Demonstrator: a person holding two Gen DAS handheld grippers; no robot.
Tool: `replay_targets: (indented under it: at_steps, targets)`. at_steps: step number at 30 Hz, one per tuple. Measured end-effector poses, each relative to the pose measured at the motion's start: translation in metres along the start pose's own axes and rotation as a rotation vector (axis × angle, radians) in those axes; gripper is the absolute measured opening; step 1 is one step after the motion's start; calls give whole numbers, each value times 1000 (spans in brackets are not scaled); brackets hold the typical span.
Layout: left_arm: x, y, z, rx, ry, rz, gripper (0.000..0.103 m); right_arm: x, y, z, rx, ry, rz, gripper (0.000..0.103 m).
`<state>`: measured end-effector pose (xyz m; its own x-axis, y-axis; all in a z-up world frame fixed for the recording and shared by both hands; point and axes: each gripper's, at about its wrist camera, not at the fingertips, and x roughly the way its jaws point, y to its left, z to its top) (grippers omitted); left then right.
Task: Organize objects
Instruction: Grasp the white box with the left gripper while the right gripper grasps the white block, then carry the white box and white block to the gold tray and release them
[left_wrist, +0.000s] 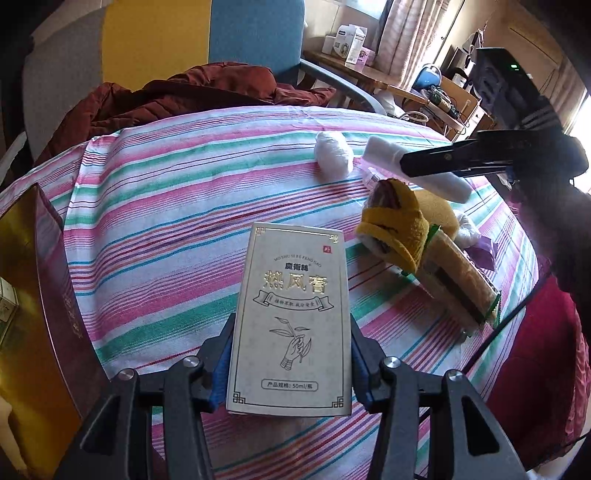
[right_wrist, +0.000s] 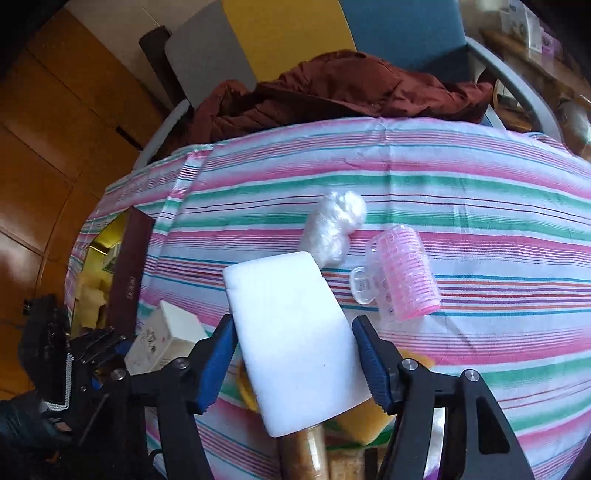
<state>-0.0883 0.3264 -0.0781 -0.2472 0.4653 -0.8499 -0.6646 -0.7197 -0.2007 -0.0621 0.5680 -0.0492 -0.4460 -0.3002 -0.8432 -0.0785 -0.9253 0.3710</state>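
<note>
Left wrist view: the left tool (left_wrist: 290, 354) pinches a pale carton (left_wrist: 290, 317) printed with gold Chinese characters and a hand-and-leaf drawing, gripped at both long edges and held upright above the striped tablecloth (left_wrist: 177, 206) covering the table. To the right on the cloth lies a long wrapped packet (left_wrist: 454, 280) with a yellow cloth (left_wrist: 399, 225) draped over its far end. A wad of white plastic film (left_wrist: 333, 155) lies farther back. An open box with a gold lining (left_wrist: 33, 280) stands at the left edge of the table. A dark red jacket (left_wrist: 177, 96) lies on the chair beyond the table.

Right wrist view: the right tool (right_wrist: 293, 354) clamps a white foam block (right_wrist: 291, 339) between its blue pads (right_wrist: 218, 365), raised clear of the cloth. Just beyond the block, a pink hair roller (right_wrist: 410, 273) with a clear clip (right_wrist: 364, 288) rests on the cloth, near the film wad.
</note>
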Motion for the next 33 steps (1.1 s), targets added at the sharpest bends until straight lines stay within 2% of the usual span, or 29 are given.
replay_targets:
  at_steps: [8, 16, 23, 28, 33]
  targets:
    - [-29, -1, -16, -21, -36, -7, 52, -29, 52, -31, -25, -93, 41, 64]
    - [-89, 15, -41, -78, -134, 10, 51, -16, 103, -53, -6, -140, 82, 64]
    - [-144, 52, -64, -181, -248, 46, 51, -8, 159, -52, -33, -168, 148, 64]
    - [-180, 92, -83, -287, -323, 96, 51, 10, 212, -51, -102, -140, 173, 64]
    - [-206, 141, -88, -364, -383, 185, 51, 33, 251, -49, -125, -111, 179, 64]
